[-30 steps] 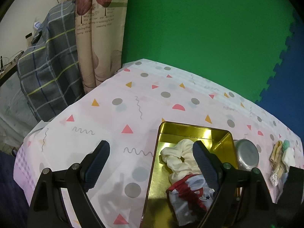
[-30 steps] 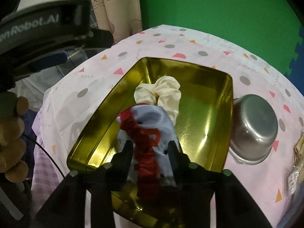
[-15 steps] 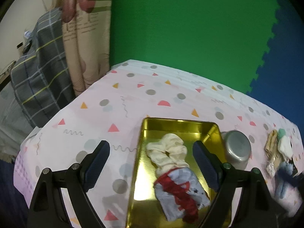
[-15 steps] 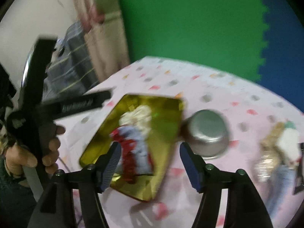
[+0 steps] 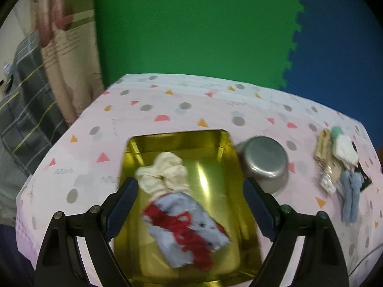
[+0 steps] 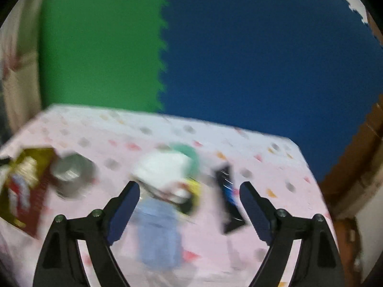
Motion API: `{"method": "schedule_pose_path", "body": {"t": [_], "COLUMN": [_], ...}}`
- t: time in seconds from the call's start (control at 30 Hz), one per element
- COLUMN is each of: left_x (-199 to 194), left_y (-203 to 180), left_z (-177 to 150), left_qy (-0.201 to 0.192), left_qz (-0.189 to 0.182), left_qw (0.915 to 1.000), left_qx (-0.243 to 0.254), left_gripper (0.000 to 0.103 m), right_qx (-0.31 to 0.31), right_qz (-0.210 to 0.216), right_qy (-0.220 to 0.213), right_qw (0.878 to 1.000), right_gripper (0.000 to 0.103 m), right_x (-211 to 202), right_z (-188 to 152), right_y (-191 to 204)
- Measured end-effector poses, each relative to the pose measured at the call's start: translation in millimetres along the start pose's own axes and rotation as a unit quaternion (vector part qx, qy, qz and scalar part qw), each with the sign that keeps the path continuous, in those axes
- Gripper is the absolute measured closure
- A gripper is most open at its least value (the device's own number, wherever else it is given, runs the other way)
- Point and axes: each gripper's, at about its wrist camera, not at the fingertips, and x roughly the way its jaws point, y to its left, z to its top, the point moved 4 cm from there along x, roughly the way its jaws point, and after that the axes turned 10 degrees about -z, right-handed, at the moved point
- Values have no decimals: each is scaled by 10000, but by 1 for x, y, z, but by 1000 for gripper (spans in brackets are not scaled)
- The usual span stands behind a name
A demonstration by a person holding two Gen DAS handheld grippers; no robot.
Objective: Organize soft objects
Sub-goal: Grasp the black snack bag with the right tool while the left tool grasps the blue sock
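1. A table point(image 5: 182, 100) draped in a pale pink cloth printed with grey dots, coloured triangles and pink half-circles fills the lower part of both views.
2. Behind the table's far edge stands a wall of interlocking foam mats: a green mat point(image 5: 191, 28) on the left meets a blue mat point(image 5: 340, 47) on the right along a toothed seam.
3. At the table's left corner hangs a beige curtain point(image 5: 69, 55) with a reddish print and lettering.
4. Left of the curtain, a grey plaid fabric point(image 5: 26, 95) with yellow and white lines is draped.
5. In the right wrist view, a brown wooden piece of furniture point(image 6: 354, 167) stands beyond the table's right edge, blurred.
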Motion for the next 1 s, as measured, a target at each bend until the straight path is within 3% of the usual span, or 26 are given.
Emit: {"method": "schedule_pose_path", "body": {"t": [0.27,0.5,0.67,0.73,0.8,0.87,0.93,1.0], "left_x": [16,34,43,48,53,58,62,64], "left_y": [-87,-153,-189,-200,-211,-222,-232,-242], "left_z": [-12,-30,-43,-47,-50,-52,-54,-56], "left_qy": [384,798,899,983,1073,1163,1194,1189], "left_qz": [-887,-1469,-1764,-1906,-2090,-2270,-2389,-2487], "left_qw": [9937,9822,9733,9694,9654,9611,9580,9553], "left_qx": [559,856,1159,1192,1128,1055,1039,1071], "left_gripper": [16,16,16,16,16,16,16,16], "right_qx": [-4,-27,-10,-34,-16,111,136,191], "right_qz": [201,258,271,259,347,521,614,649], "right_qy": [560,912,894,861,900,878,851,862], "right_qw": [9982,9955,9956,9959,9953,9947,9944,9940], "right_gripper": [15,15,17,25,44,50,70,73], "right_x": [74,132,154,160,165,167,166,164], "right_z": [-30,-35,-43,-46,-48,-50,-50,-52], "right_y": [-41,-30,-27,-26,-27,-28,-29,-30]}}
